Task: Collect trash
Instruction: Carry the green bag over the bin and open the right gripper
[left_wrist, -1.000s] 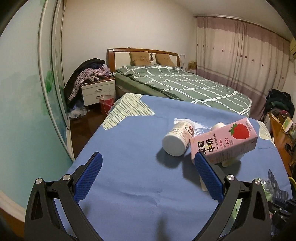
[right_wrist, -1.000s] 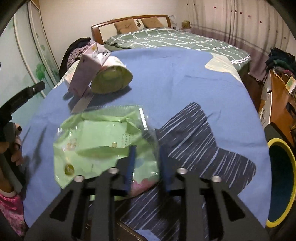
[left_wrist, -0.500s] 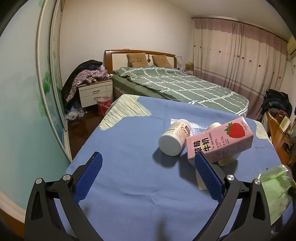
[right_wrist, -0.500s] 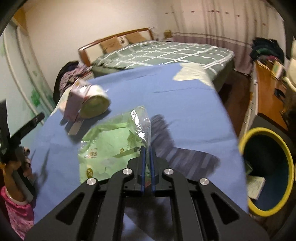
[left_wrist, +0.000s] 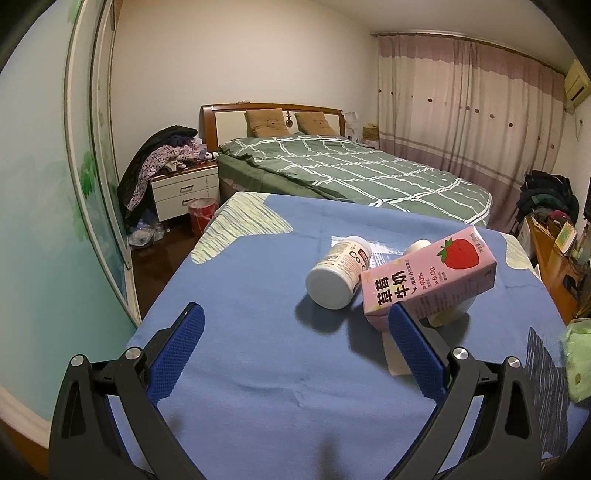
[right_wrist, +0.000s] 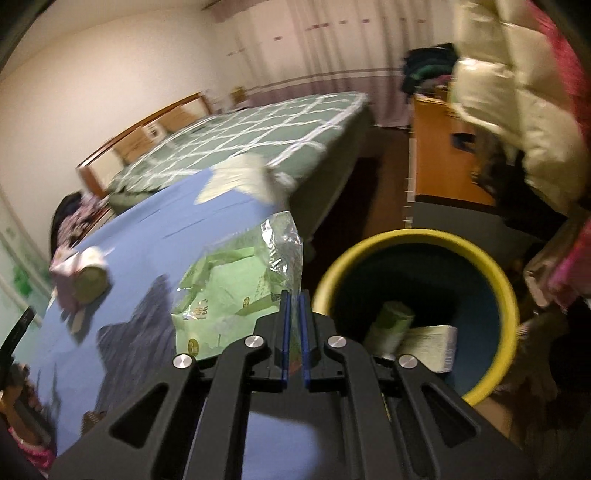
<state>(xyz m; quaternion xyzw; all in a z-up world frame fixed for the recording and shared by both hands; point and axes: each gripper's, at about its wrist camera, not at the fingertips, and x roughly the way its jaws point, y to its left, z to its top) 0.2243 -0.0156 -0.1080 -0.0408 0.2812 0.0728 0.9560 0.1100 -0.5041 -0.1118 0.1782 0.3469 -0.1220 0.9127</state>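
Observation:
My right gripper (right_wrist: 293, 295) is shut on a green plastic snack bag (right_wrist: 236, 284) and holds it lifted over the table's right edge, beside a yellow-rimmed trash bin (right_wrist: 413, 314) that holds some trash. The bag also shows at the right edge of the left wrist view (left_wrist: 578, 358). My left gripper (left_wrist: 295, 325) is open and empty above the blue tablecloth (left_wrist: 240, 369). Ahead of it lie a white bottle (left_wrist: 338, 277) and a pink strawberry milk carton (left_wrist: 428, 280) resting on a pale cup (left_wrist: 448, 314).
A bed with a green checked cover (left_wrist: 351, 173) stands behind the table. A nightstand piled with clothes (left_wrist: 181, 184) and a red bucket (left_wrist: 201, 214) are at the back left. An orange desk (right_wrist: 443, 166) and a person's cream jacket (right_wrist: 517, 92) are on the right.
My right gripper has closed on the green bag, lifted it off the table and swung it right toward the bin. The left gripper has stayed open and drifted slightly back.

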